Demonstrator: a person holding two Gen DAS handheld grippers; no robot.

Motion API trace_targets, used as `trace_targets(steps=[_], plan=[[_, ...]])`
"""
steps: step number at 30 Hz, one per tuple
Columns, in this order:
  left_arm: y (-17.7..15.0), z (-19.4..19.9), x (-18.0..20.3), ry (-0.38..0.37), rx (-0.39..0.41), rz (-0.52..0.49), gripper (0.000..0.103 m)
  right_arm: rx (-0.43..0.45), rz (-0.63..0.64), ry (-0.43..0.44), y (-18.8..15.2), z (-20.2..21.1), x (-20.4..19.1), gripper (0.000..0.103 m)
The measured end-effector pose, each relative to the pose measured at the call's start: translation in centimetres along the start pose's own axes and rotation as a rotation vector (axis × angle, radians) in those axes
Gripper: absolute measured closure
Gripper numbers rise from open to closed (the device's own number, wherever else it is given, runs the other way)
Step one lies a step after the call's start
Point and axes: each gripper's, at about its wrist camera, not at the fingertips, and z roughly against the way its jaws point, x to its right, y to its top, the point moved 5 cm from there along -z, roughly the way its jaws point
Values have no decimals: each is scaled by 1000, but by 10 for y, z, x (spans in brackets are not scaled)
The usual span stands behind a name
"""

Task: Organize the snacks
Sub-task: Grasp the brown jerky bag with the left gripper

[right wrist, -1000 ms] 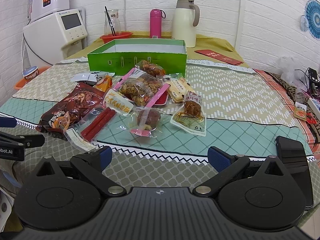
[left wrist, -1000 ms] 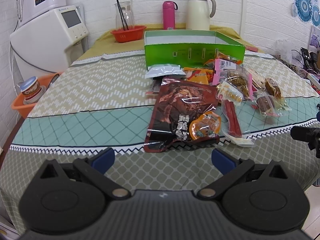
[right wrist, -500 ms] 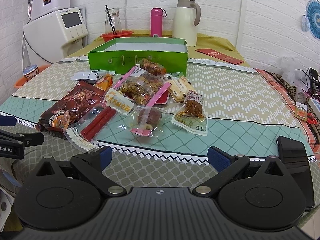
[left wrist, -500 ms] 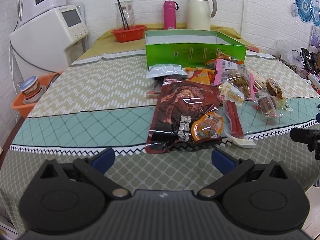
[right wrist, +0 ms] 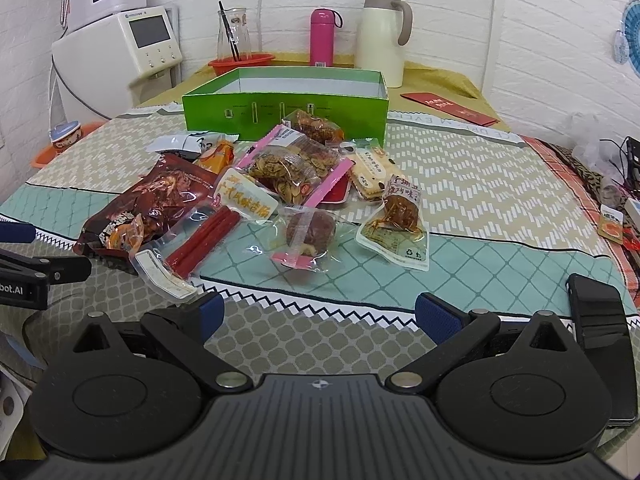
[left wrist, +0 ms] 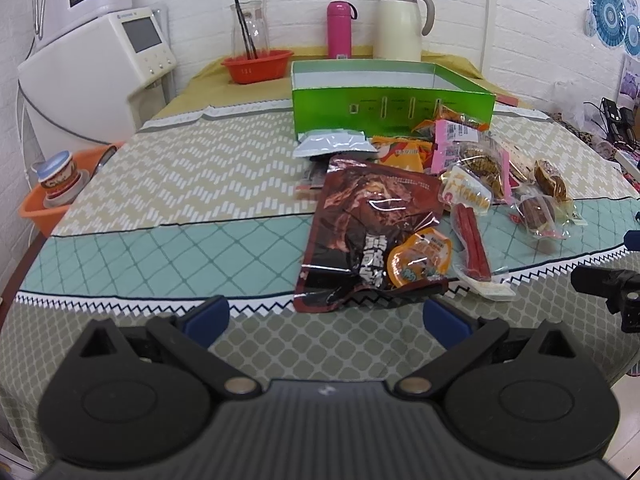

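From the left wrist view, the left gripper hangs over the near edge of the table with its jaws spread wide and nothing between them. Just ahead of it and a touch to its right lies the big dark red pouch, with a small orange packet resting on its near corner. Beyond the heap of snacks stands the green box, open at the top and, as far as its inside shows, with nothing in it. If that pouch is first, I would slide one finger under its near edge and pinch low; the film looks slick, and the orange packet may ride along or drop. Against the previous pictures the pile sits slightly closer and higher, so this tool has crept forward a little.

From the right wrist view, the right gripper is likewise wide open and holding nothing. Straight ahead lies the clear pack with a brown round snack, the red sticks ahead to its left, a chicken-foot packet ahead to its right. A dark phone lies close by its right finger. The clear pack is nearest; grip it on its pink seal. Here too the snacks sit a shade nearer than a second ago.
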Motion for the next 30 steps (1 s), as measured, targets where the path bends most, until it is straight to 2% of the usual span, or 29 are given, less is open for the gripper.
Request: trace_targets(steps=[5, 9, 13, 17, 21, 23, 25, 28, 29, 30], plan=[[6, -6, -15, -37, 11, 75, 0, 89, 9, 123, 8, 7, -15, 0], [11, -6, -26, -67, 12, 50, 0, 136, -9, 211, 15, 3, -31, 0], [21, -8, -36, -112, 11, 63, 0, 107, 55, 303, 21, -8, -59, 0], [33, -15, -42, -209, 3, 66, 0, 124, 154, 324, 28, -16, -85, 0], [45, -26, -44, -214, -5, 72, 1, 107, 86, 379, 46, -31, -89, 0], [49, -32, -49, -240, -13, 106, 1, 92, 48, 414, 51, -39, -88, 6], [51, -37, -56, -270, -23, 113, 1, 77, 24, 411, 53, -47, -87, 29], [51, -42, -62, -286, -35, 118, 6, 35, 8, 387, 51, -60, -80, 45], [50, -44, -62, -297, -46, 116, 15, 21, -2, 376, 49, -63, -77, 48], [49, -47, -62, -321, -67, 115, 42, 12, -12, 364, 48, -67, -74, 51]])
